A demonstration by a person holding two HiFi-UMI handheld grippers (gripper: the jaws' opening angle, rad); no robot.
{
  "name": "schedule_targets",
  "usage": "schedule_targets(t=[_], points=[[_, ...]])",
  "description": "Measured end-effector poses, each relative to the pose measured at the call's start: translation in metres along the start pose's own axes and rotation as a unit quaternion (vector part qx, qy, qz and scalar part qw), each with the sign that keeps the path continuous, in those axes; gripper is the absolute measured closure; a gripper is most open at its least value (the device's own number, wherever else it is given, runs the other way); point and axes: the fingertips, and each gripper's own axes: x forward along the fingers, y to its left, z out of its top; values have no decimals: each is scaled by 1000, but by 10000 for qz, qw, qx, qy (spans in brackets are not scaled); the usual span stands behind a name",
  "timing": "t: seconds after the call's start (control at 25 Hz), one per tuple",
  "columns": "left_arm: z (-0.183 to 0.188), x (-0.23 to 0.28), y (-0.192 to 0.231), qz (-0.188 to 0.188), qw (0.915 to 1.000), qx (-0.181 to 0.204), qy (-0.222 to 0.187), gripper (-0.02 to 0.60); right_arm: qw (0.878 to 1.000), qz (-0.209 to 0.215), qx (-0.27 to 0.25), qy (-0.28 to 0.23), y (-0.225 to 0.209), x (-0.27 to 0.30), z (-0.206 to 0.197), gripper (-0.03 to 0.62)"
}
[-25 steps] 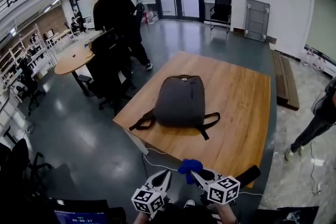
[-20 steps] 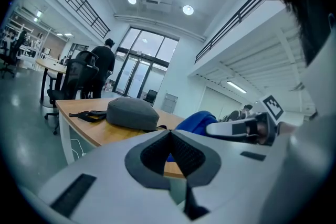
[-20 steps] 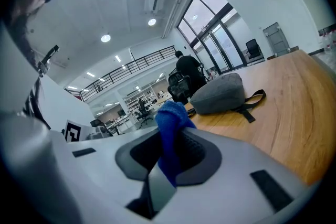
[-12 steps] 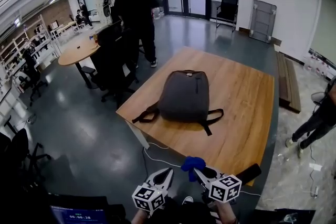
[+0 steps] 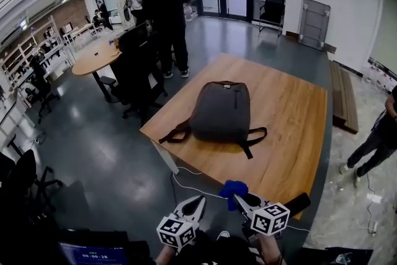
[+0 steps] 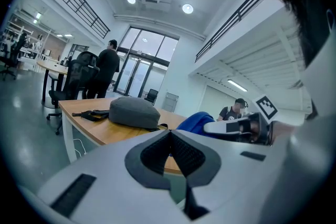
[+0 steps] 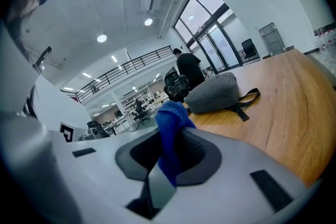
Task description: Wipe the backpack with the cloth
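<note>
The right gripper (image 7: 170,150) has its jaws pinched on a blue cloth (image 7: 171,115), which stands up in a bunch above the jaw tips. Just to its left, the left gripper (image 6: 169,136) has its jaws pressed together with nothing between them (only the ribbed pads meet). Ahead of both grippers and well apart from them, the grey backpack (image 5: 221,112) lies flat on the wooden table (image 5: 291,127), its black straps trailing toward the grippers' side. Farther ahead and to the left, beyond the table, a person in black (image 5: 164,6) stands by dark office chairs (image 5: 133,65).
</note>
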Motion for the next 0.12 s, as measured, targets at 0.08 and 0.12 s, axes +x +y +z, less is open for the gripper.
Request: schedule_targets(t=[0.08, 0.12], points=[[-2, 4, 1, 15, 10000, -8, -27, 581, 10000, 18, -16, 17, -4, 2, -1, 528], [-3, 6, 2, 23, 10000, -12, -39, 581, 10000, 27, -22, 25, -6, 3, -2, 528]])
